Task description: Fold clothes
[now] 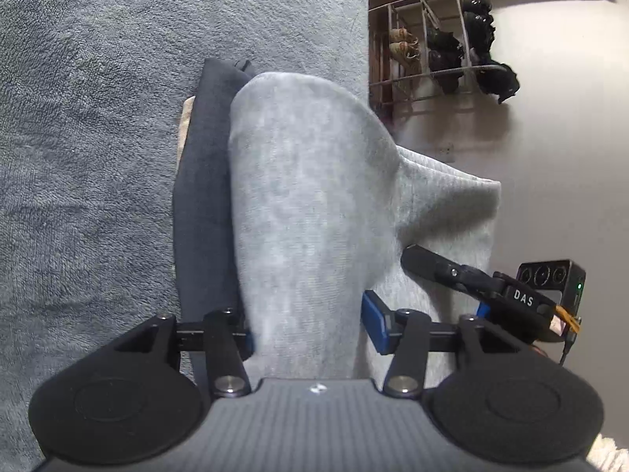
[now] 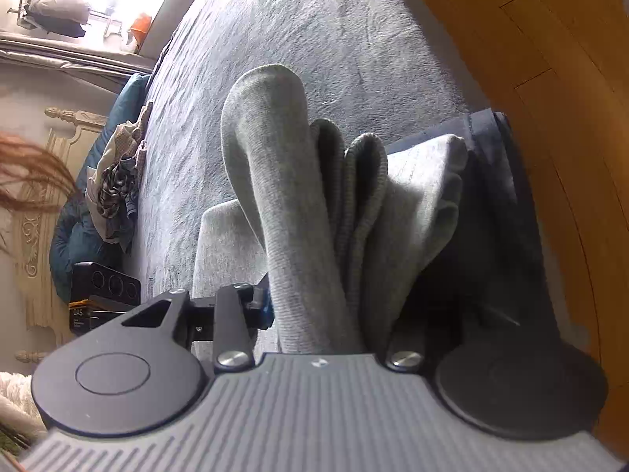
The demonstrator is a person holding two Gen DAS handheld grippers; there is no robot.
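A folded light grey garment (image 1: 298, 196) (image 2: 275, 181) lies on a dark navy garment (image 1: 204, 181) (image 2: 495, 181) at the edge of the bed. My left gripper (image 1: 310, 326) straddles a thick fold of the grey cloth. Its left pad is against the cloth, while its right blue pad (image 1: 377, 322) shows its face just beside the cloth, so I read it as open. My right gripper (image 2: 334, 310) has a bundle of grey folds between its jaws. Its left pad (image 2: 267, 306) touches the cloth; its right finger is hidden in shadow. One right finger (image 1: 428, 265) rests on the grey cloth in the left wrist view.
A blue-grey fleece blanket (image 1: 98, 118) (image 2: 314, 39) covers the bed. A cream cloth (image 1: 186, 118) peeks from under the navy one. Beyond the bed's edge are a shoe rack (image 1: 432, 47), pale floor (image 1: 550, 157) and wood flooring (image 2: 550, 78). Unfolded clothes (image 2: 118, 181) are heaped by a teal pillow (image 2: 78, 236).
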